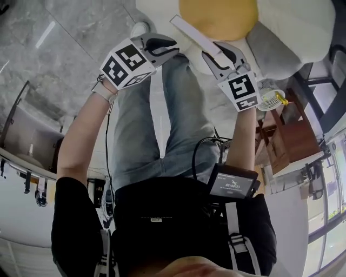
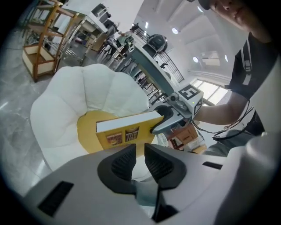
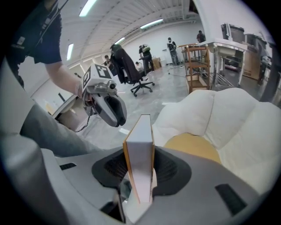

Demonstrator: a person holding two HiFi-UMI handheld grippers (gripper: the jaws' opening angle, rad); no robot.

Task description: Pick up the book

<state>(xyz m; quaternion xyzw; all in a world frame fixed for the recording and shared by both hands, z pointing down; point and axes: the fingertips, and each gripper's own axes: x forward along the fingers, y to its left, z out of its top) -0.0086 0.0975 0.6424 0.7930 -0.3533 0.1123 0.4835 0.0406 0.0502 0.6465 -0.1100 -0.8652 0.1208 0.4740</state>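
Jaws on the left gripper (image 1: 165, 48) stand nearly together with a slim gap and nothing between them. It hovers just beside the book's free end without touching it.

The book (image 1: 192, 33) is next, up in the air over the person's legs and in front of the chair. The right gripper (image 1: 224, 59) is clamped on one end of it, a pad flat on each cover and the white page edge facing its camera. It looks thick and stiff, probably of moderate weight. The yellow cover seems glossy, so it may slide. Held at one end, the long free part will likely lever downward. A hold deeper in, nearer the middle, should be steadier.

Beyond the book is the white chair (image 1: 303, 32) with its yellow centre (image 1: 219, 16), soft and low. A wooden shelf (image 1: 286, 140) stands at far right, well apart. Nothing appears to block the lift.
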